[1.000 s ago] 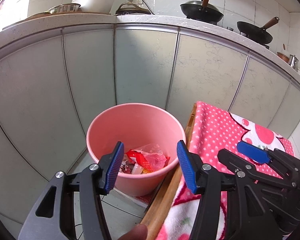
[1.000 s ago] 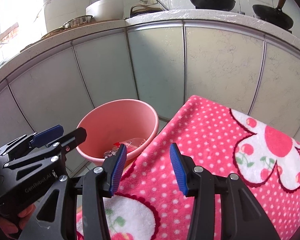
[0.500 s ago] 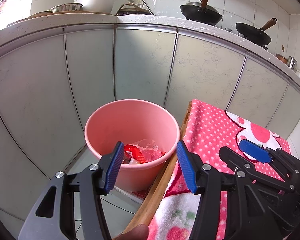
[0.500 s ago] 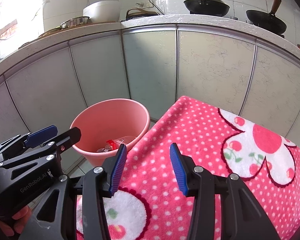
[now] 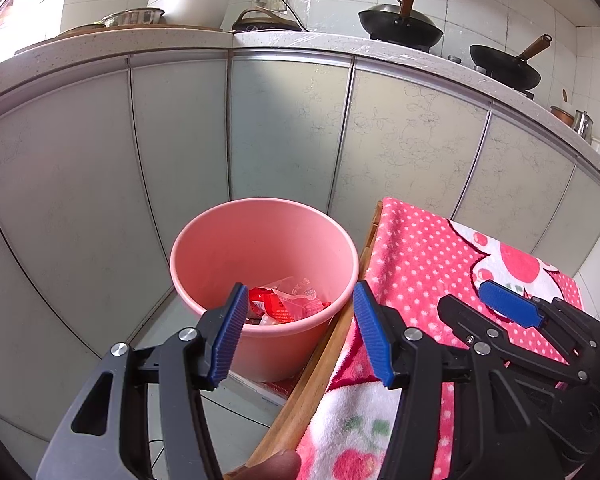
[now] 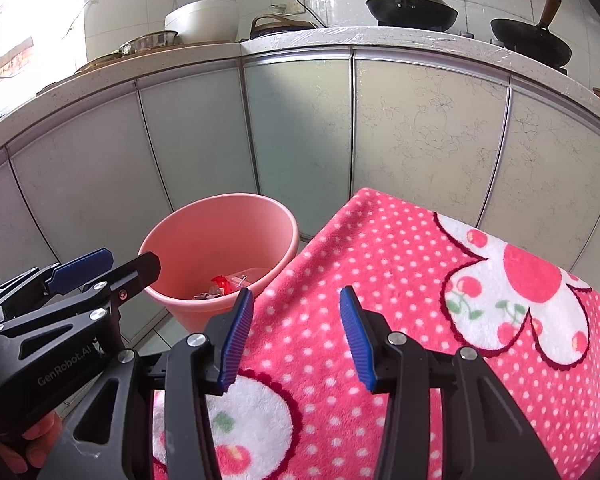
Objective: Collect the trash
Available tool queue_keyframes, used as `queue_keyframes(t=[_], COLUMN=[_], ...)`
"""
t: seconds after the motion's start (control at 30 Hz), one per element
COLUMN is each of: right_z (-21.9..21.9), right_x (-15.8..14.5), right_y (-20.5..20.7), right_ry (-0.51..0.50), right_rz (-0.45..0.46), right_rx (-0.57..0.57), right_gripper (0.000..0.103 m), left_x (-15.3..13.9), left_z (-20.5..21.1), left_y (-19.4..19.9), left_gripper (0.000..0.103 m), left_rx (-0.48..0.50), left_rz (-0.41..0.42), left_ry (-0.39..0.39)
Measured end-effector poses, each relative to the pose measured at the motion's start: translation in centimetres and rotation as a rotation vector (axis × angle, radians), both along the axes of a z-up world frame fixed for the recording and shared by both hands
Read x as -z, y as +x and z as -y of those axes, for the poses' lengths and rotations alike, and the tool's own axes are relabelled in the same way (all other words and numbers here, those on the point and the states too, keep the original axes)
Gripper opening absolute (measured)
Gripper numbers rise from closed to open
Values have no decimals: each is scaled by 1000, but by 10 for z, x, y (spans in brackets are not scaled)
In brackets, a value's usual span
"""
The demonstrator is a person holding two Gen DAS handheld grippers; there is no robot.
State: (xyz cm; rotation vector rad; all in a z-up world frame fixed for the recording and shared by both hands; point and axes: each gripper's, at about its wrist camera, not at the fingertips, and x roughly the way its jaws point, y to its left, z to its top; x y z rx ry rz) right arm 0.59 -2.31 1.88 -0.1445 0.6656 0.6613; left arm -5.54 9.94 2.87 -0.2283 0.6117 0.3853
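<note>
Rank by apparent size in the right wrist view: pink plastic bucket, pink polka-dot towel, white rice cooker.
1. Pink polka-dot towel, though nearest the camera
2. Pink plastic bucket
3. White rice cooker, farthest, so its true size is unsure

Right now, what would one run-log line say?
left gripper: open, empty | right gripper: open, empty | pink bucket: holds wrappers | dotted towel: bare

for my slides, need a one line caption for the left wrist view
Open left gripper poised over pink plastic bucket holding red wrappers, beside pink polka-dot towel.
</note>
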Motion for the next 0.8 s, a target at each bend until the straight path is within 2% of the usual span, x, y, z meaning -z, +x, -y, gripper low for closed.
queue_keyframes(t=[0.8], right_z=[4], right_x=[4], right_y=[1], right_ry=[-2], right_rz=[-5], right_rx=[3], right_gripper=[44], left_x=[6], left_z=[4], left_y=[-1], left_gripper=[55], left_rx=[13], left_rz=[-13], left_ry=[-1])
